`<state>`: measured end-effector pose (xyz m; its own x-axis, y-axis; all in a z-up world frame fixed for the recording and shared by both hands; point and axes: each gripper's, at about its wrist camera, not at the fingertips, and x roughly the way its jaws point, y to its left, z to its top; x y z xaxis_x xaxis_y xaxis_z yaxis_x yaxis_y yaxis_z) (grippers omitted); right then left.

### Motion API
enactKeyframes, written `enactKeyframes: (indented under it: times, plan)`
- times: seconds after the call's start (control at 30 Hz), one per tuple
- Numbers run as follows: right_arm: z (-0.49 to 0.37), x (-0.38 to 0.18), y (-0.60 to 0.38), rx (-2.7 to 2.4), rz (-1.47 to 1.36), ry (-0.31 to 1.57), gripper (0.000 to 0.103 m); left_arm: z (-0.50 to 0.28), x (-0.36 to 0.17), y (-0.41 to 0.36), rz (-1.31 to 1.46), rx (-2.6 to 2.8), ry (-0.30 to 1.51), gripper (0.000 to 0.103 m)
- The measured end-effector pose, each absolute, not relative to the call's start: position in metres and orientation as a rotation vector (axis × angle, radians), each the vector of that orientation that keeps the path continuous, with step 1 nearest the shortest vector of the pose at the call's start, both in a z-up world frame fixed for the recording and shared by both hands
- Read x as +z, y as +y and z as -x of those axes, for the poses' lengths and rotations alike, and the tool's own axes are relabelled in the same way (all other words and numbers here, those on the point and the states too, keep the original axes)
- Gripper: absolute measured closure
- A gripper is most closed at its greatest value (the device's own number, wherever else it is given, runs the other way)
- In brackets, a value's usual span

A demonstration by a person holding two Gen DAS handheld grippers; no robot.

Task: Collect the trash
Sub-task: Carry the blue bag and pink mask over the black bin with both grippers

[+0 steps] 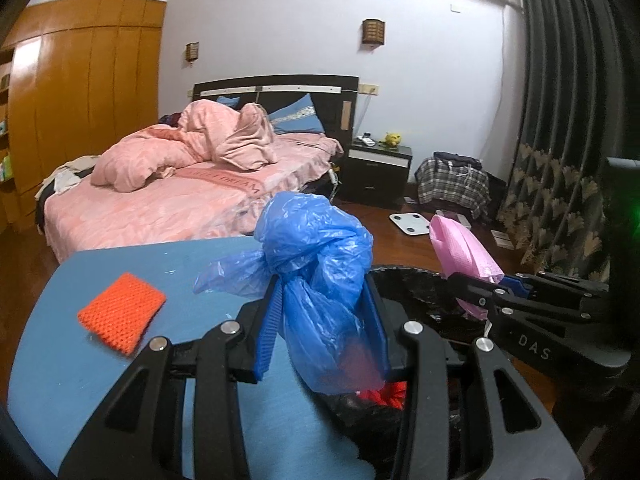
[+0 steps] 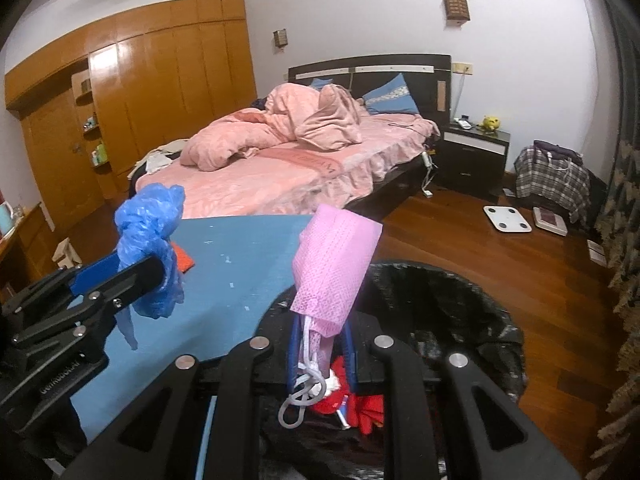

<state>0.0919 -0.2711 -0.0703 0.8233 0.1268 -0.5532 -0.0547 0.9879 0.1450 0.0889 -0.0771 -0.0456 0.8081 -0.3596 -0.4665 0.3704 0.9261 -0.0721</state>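
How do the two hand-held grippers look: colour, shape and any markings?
Both the left gripper and the right gripper have matte black linkage bars with silver round rivets and ribbed blue pads inside the jaws. The right gripper's body bears pale letters reading "DAS". No cables or sleeves show.

Blue bag (image 1: 320, 256): thin, crinkled, translucent plastic film. Pink mask (image 2: 334, 264): matt nonwoven cloth with embossed texture. Worktop (image 1: 120, 368): smooth matt blue surface; floor (image 2: 500, 272): glossy wood.
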Motion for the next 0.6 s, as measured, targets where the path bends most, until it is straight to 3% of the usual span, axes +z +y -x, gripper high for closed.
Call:
enactKeyframes:
  times: [0.6]
  plan:
    - [-0.095, -0.086, -0.332, 0.002, -0.143, 0.614, 0.085, -0.111, -0.059, -0.136, -0.057, -0.485, 0.51, 0.065]
